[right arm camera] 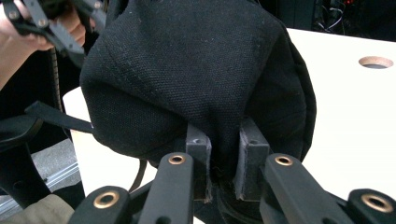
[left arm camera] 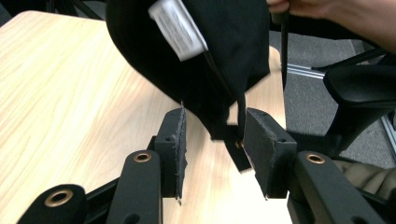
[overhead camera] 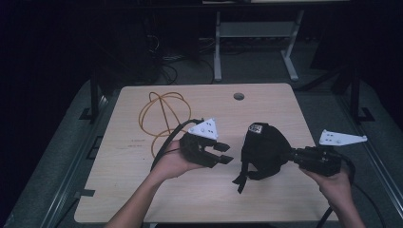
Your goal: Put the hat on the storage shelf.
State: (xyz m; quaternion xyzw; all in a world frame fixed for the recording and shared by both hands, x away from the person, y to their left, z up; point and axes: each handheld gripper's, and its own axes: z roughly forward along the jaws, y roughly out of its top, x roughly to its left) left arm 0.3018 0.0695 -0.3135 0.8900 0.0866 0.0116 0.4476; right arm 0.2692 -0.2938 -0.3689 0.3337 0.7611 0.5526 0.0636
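A black cloth cap with a white label hangs just above the wooden table, right of the middle. My right gripper comes in from the right and is shut on the cap's fabric; in the right gripper view its pads pinch a fold of the cap. My left gripper is held level to the left of the cap, jaws apart. In the left gripper view the cap's thin black strap dangles between the pads, close to the right pad, under the cap.
A loose coil of orange cable lies on the table's far left part. A round cable hole sits near the far edge. Behind the table stand the white legs of another desk and dark cables on the floor.
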